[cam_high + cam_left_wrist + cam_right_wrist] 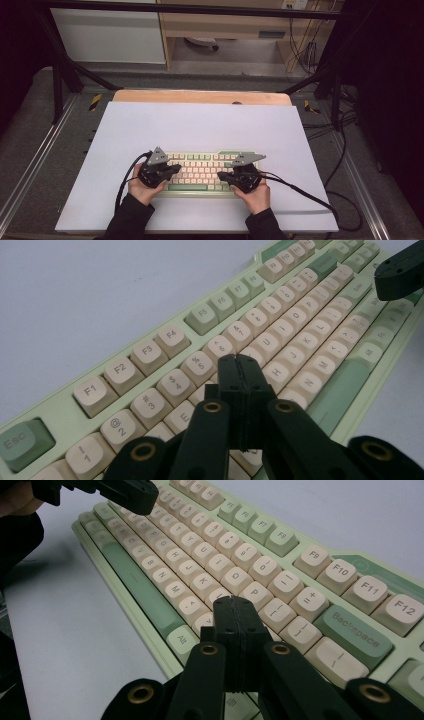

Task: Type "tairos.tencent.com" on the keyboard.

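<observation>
Pressed together, empty, both pairs of jaws: left gripper poised over the letter rows at the keyboard's left half, right gripper over its right half near the Alt key. Probably rigid and fairly light, with smooth caps that dip under a tip; best gripped by the short ends. Centred near the front edge of the white mat, plenty of bare room behind and beside the keyboard.

Grey floor; wooden shelving (dim surroundings); black frame
</observation>
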